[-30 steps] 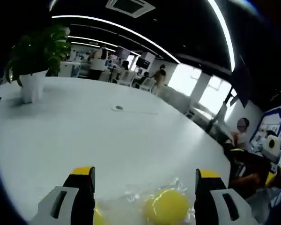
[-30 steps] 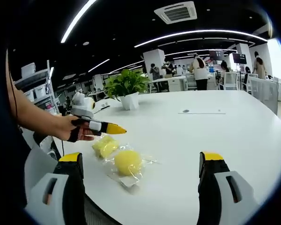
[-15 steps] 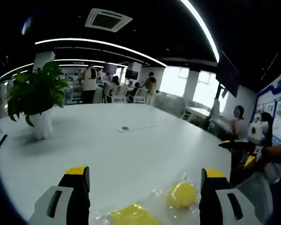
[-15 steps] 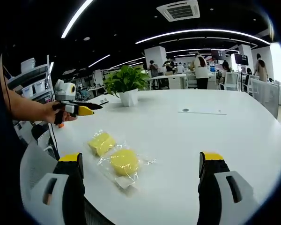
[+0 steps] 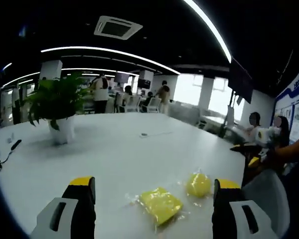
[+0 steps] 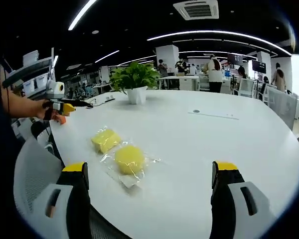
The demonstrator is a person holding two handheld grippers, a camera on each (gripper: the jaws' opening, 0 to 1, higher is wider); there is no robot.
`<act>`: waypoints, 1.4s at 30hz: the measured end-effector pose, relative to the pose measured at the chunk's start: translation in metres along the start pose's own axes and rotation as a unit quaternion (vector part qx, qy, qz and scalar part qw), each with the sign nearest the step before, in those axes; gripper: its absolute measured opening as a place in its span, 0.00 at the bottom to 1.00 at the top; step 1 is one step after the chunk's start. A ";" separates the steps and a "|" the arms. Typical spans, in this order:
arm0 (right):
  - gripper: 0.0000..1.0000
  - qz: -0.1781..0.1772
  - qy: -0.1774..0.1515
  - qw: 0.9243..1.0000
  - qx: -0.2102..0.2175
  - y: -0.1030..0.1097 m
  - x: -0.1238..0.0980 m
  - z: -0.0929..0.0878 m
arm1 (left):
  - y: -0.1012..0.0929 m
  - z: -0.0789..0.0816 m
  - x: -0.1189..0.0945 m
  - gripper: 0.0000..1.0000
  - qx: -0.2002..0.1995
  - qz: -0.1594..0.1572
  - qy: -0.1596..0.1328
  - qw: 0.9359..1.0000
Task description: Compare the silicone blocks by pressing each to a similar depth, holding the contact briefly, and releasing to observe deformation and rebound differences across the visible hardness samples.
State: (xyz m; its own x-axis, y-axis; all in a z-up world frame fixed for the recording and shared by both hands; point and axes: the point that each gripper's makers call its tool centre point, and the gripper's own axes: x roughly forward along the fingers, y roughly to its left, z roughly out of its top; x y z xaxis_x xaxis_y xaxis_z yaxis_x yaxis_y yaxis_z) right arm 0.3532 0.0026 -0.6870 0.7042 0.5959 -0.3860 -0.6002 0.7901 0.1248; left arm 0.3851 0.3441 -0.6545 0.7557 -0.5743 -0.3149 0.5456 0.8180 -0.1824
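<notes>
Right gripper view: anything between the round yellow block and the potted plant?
Yes. In the right gripper view, the squarish yellow block in its clear wrap lies just beyond the round yellow block; past it, bare white table runs up to the potted plant.

I count two yellow blocks on my white table (image 6: 229,144), each in its own clear wrapper: one square block (image 6: 105,140) and one round block (image 6: 129,158), touching or nearly so. Beyond the blocks stands one potted plant (image 6: 134,83). One flat grey plate (image 6: 213,114) is set into the tabletop, past the blocks and to the plant's right. One grey chair (image 6: 32,174) sits at the table's near edge, beside the blocks.
</notes>
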 end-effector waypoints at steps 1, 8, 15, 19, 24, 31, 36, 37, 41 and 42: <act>0.96 -0.002 -0.003 1.000 0.005 -0.001 -0.002 0.000 | 0.002 -0.003 -0.004 1.00 0.002 0.001 0.003 1.000; 0.96 -0.005 -0.001 1.000 0.002 0.000 -0.009 -0.004 | 0.009 -0.033 -0.035 1.00 -0.017 0.011 0.019 1.000; 0.96 -0.019 0.016 1.000 0.003 0.003 -0.018 -0.012 | 0.000 -0.045 -0.052 1.00 -0.011 0.027 0.014 0.999; 0.96 -0.019 0.018 1.000 -0.001 0.006 -0.024 -0.009 | -0.001 -0.050 -0.059 1.00 -0.026 0.032 0.014 0.999; 0.96 -0.019 0.018 1.000 0.016 0.005 -0.028 -0.014 | -0.001 -0.041 -0.061 1.00 -0.025 0.029 0.001 0.999; 0.96 -0.013 0.029 0.999 0.010 0.010 -0.028 -0.021 | 0.002 -0.041 -0.061 1.00 -0.016 0.027 0.003 1.000; 0.96 -0.013 0.038 0.999 0.013 0.010 -0.027 -0.028 | 0.002 -0.040 -0.062 1.00 -0.023 0.030 0.003 0.999; 0.96 -0.012 0.038 0.999 0.013 0.010 -0.027 -0.028 | 0.002 -0.040 -0.063 1.00 -0.025 0.030 0.003 0.999; 0.96 -0.013 0.034 0.999 0.016 0.009 -0.027 -0.027 | 0.002 -0.043 -0.062 1.00 -0.027 0.033 0.009 0.999; 0.96 -0.014 0.034 0.999 0.017 0.009 -0.028 -0.027 | 0.003 -0.045 -0.062 1.00 -0.030 0.035 0.012 0.999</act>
State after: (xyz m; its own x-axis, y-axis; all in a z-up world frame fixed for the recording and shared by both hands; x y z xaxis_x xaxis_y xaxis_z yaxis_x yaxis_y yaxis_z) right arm 0.3179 -0.0103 -0.6995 0.6919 0.5638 -0.4510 -0.5667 0.8112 0.1445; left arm 0.3240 0.3834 -0.6773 0.7827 -0.5146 -0.3501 0.4681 0.8574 -0.2137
